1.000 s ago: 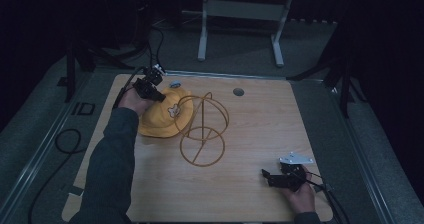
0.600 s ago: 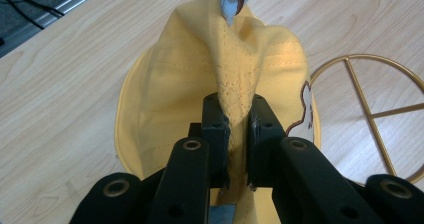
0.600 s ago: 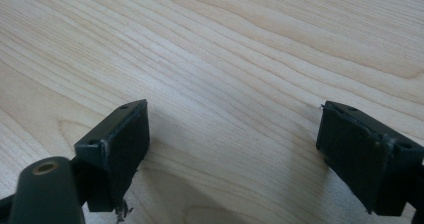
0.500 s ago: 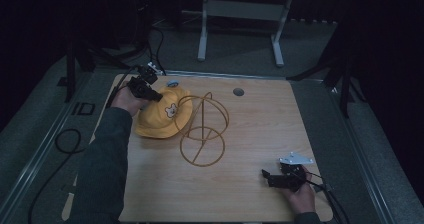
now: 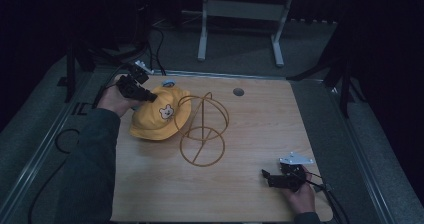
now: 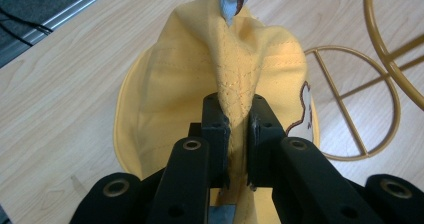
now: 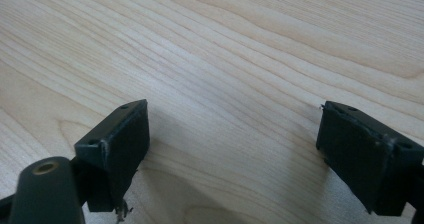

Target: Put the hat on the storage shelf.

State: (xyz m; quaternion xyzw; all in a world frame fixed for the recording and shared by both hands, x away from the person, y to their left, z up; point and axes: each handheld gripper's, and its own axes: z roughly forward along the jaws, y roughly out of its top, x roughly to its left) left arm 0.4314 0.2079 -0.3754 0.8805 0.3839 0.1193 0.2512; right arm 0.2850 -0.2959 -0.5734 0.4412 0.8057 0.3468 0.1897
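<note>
The left gripper (image 6: 234, 129) is clamped on a pinched fold of the yellow hat (image 5: 159, 115), which lies at the table's (image 5: 260, 124) far left, touching the wire stand (image 5: 202, 129). The right gripper (image 5: 272, 178) rests near the right front corner, jaws wide apart, well away from the hat.

No words, numbers or brand names can be read anywhere. The one sign is a small bear-face emblem (image 5: 166, 112) on the front of the yellow bucket hat (image 5: 150, 125); in the left gripper view only its brown-outlined edge shows on the hat's side, and it carries no lettering.
</note>
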